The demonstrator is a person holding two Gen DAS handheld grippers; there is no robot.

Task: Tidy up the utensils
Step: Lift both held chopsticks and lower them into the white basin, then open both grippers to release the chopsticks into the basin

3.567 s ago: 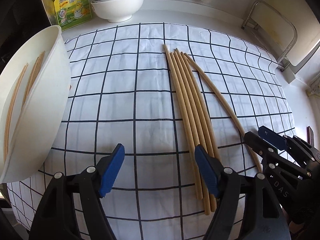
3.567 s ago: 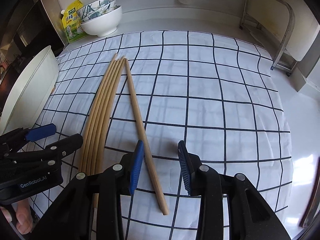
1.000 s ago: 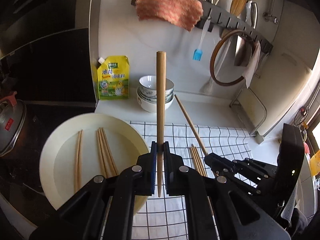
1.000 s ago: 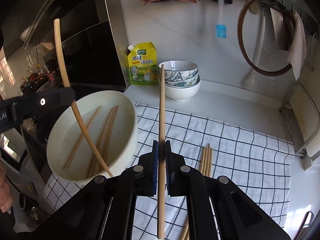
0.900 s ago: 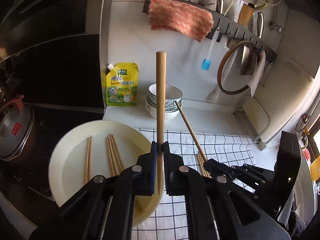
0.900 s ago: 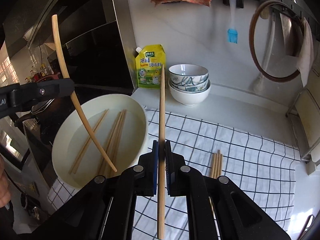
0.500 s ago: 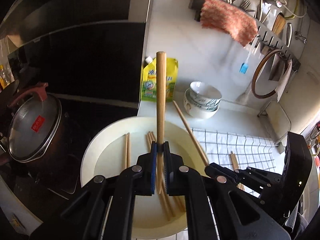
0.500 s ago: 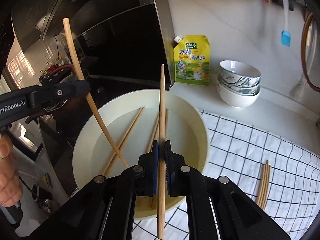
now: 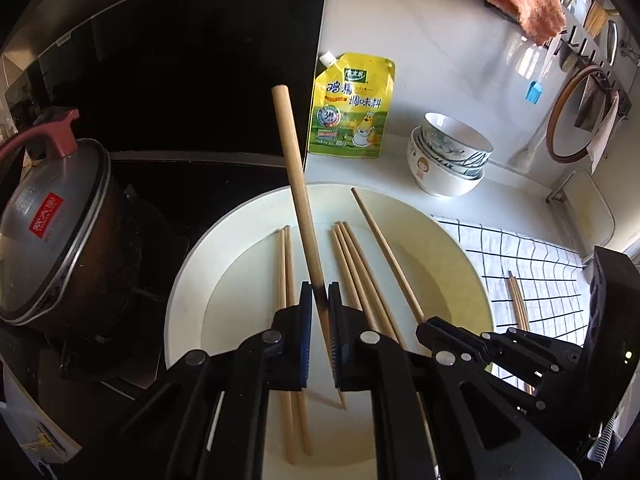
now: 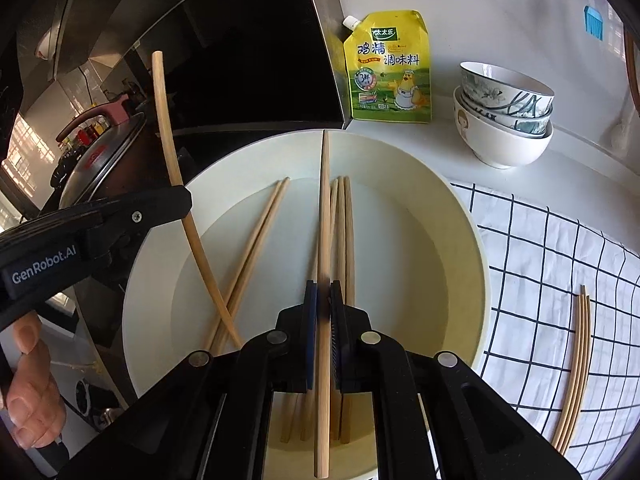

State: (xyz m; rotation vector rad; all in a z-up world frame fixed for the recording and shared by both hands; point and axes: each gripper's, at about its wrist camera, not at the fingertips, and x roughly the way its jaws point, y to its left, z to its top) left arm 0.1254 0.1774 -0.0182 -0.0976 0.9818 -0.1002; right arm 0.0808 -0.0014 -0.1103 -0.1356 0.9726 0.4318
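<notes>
Chopsticks are lying loose in the cream bowl (image 9: pixel 460 256), a pair (image 9: pixel 285 280) on the left and three (image 9: pixel 352 264) to the right. Behind it are sitting a yellow pouch (image 9: pixel 352 108), stacked bowls (image 9: pixel 448 160) and, far left, a lidded pot (image 9: pixel 52 220). Each gripper is clamping one chopstick: the left gripper (image 9: pixel 318 308) a tilted stick (image 9: pixel 296 184), the right gripper (image 10: pixel 323 304) another (image 10: pixel 325 216). Both are hanging over the bowl now, no longer above the checked cloth (image 10: pixel 560 248), where three sticks (image 10: pixel 576 360) are remaining.
</notes>
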